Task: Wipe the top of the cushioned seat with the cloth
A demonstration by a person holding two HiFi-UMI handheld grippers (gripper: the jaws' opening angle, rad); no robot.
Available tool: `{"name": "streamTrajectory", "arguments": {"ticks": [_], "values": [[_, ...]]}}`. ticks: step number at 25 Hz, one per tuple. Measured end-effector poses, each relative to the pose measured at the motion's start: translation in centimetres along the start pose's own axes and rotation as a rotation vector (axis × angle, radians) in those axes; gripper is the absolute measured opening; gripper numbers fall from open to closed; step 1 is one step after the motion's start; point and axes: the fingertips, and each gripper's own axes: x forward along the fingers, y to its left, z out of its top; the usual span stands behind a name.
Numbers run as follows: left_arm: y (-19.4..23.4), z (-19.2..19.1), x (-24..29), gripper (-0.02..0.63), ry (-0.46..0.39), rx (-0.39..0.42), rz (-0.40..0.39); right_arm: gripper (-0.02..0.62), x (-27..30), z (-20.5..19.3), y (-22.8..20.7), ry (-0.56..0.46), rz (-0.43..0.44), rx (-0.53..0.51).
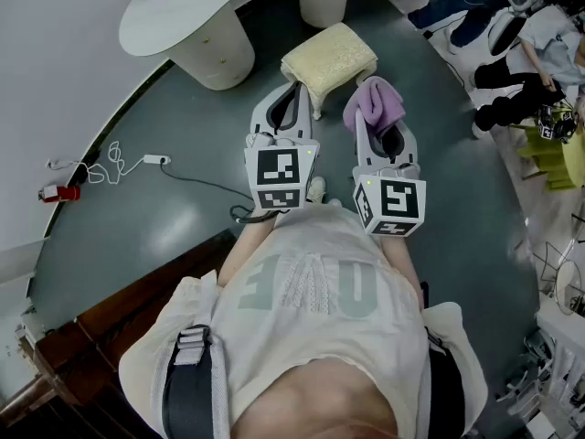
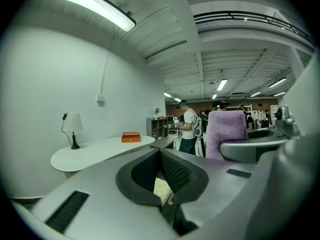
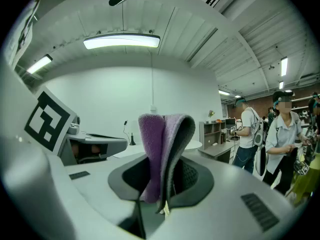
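Note:
The cushioned seat [image 1: 329, 55] is a pale yellow stool on the dark floor ahead of me. In the head view my left gripper [image 1: 292, 99] hangs just in front of its near left corner, jaws together with nothing between them. A sliver of the seat [image 2: 160, 189] shows through the left gripper [image 2: 168, 181]. My right gripper [image 1: 377, 124] is shut on a folded purple cloth [image 1: 375, 103] that stands up out of the jaws, near the seat's right corner. In the right gripper view the cloth [image 3: 162, 144] rises from the gripper [image 3: 160, 186]. The cloth [image 2: 226, 131] also shows in the left gripper view.
A white rounded table [image 1: 187, 12] on a cylinder base stands left of the seat, with a lamp [image 2: 73, 129] and an orange box [image 2: 131, 137] on it. A power strip [image 1: 155, 160] with cable lies on the floor at left. People [image 1: 526, 39] sit at the right.

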Motion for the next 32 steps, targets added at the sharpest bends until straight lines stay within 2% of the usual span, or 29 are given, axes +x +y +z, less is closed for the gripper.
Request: {"name": "streamTrajectory", "arguments": {"ticks": [13,18,20,22,26,32], "values": [[0.6,0.5,0.8,0.008,-0.036,0.020,0.002,0.098,1.5,0.3,-1.9,-0.008,-0.040,-0.008],[2.1,0.6,2.2,0.008,-0.050,0.022,-0.012,0.098,3.0,1.3,-1.6,-0.074,-0.019,0.081],[2.4,0.5,2.8,0.008,-0.053,0.027,-0.021,0.098,3.5,1.2,-1.9,-0.071,-0.038,0.064],[2.9,0.3,3.7,0.008,-0.051,0.027,-0.027,0.098,4.3,1.2,-2.6,-0.068,-0.061,0.038],[3.4,0.1,6.2,0.008,-0.039,0.017,-0.029,0.098,5.9,1.6,-4.3,-0.078,-0.080,0.054],[4.2,1.4,10.9,0.008,-0.061,0.033,0.014,0.098,10.9,2.2,-8.2,-0.096,-0.056,0.045]]}}
